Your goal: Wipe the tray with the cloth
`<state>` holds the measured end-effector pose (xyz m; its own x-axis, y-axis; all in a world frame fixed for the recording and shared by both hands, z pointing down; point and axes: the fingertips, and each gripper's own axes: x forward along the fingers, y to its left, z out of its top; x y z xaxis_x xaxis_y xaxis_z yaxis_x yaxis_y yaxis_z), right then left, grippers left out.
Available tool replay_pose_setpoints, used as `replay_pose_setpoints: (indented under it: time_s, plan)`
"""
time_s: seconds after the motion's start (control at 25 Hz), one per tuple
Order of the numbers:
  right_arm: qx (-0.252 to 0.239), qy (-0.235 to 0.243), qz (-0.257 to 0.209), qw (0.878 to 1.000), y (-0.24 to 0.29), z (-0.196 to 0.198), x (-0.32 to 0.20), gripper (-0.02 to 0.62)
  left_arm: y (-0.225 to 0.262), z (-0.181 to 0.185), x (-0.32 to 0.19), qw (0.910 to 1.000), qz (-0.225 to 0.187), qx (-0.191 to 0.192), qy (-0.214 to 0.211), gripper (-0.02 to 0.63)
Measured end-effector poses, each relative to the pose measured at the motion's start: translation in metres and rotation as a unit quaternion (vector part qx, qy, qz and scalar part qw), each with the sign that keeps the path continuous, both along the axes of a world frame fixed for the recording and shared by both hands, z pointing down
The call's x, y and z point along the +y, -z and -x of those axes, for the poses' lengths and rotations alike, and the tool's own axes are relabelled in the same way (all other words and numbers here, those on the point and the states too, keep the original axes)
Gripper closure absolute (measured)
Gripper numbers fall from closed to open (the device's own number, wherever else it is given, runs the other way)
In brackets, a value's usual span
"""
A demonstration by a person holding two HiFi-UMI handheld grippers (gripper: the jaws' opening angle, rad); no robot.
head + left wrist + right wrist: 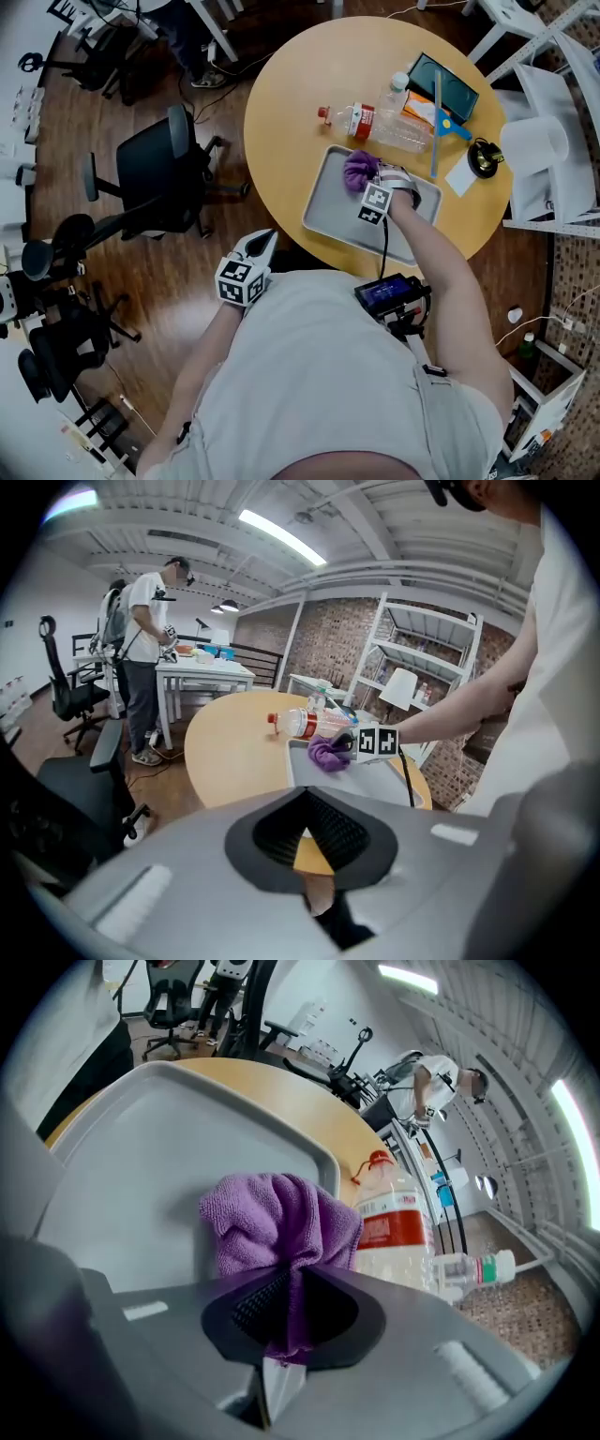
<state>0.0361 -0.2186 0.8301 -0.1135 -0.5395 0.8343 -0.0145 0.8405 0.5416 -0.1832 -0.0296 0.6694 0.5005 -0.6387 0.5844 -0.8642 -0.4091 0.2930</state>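
Note:
A grey tray (337, 211) lies on the round wooden table (291, 103) near its front edge. A purple cloth (359, 170) rests bunched on the tray's far part. My right gripper (377, 180) is shut on the cloth (281, 1224), which is pinched between its jaws and pressed on the tray (159, 1138). My left gripper (261, 246) hangs off the table at the person's left side, shut with nothing in it (305, 832). From there the cloth (328, 753) and tray (375, 771) show in the distance.
A clear bottle with a red cap (380, 124) lies just beyond the tray, a second small bottle (397, 89) behind it. A dark tablet (442, 86), blue-yellow tool (441, 117), white card (461, 175) and black round object (484, 157) sit at the right. An office chair (159, 178) stands left.

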Motion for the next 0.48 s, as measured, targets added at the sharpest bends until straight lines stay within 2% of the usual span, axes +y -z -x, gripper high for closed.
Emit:
replay_pose_setpoints:
  time_s: [0.2, 0.48]
  plan:
    - [-0.008, 0.029, 0.013, 0.999, -0.001, 0.048, -0.012, 0.566, -0.005, 0.031, 0.016, 0.9990, 0.012, -0.007, 0.043, 0.606]
    - [0.030, 0.080, -0.018, 0.996, 0.001, 0.079, -0.020, 0.571, -0.003, 0.039, 0.016, 0.9986, 0.008, -0.004, 0.053, 0.606]
